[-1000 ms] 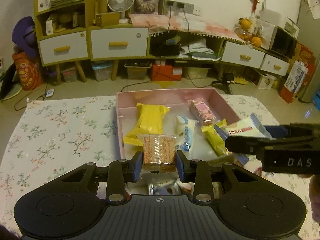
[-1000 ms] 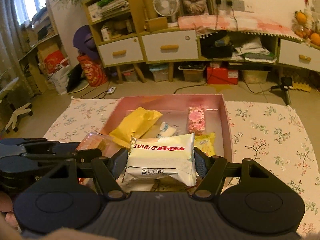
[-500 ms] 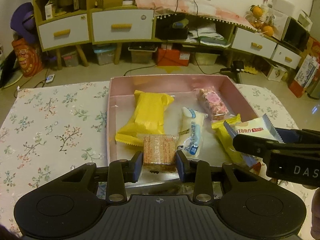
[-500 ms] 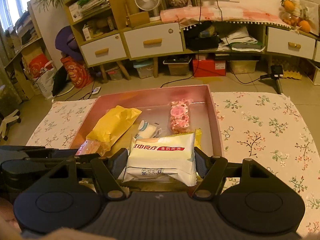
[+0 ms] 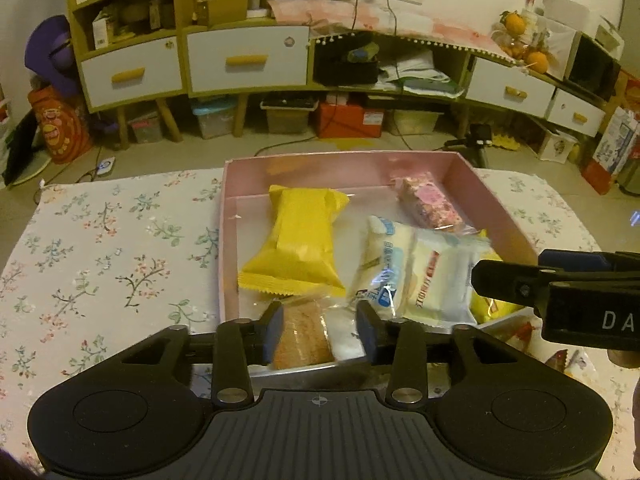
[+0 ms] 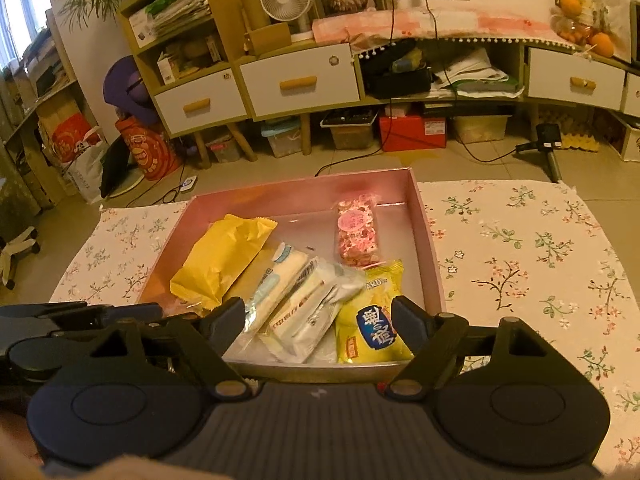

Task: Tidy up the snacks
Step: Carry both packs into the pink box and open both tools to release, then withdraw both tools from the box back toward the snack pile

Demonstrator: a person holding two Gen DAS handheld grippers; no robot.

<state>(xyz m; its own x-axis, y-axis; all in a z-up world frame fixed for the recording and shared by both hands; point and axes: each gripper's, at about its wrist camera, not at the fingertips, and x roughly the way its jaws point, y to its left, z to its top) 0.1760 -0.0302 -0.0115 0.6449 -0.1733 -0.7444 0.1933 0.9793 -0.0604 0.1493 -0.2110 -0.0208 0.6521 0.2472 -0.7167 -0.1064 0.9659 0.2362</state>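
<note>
I count six snack packets in my pink box (image 6: 430, 248), taking it as the landmark. One big yellow packet (image 6: 220, 262) lies by its left wall. One pink speckled bar (image 6: 357, 233) sits toward its far right. Two white packets (image 6: 280, 284) (image 6: 310, 312) lean together mid-box. One small yellow packet (image 6: 372, 320) lies at its near right. One brown cracker pack (image 5: 301, 334) rests at its near left.
</note>
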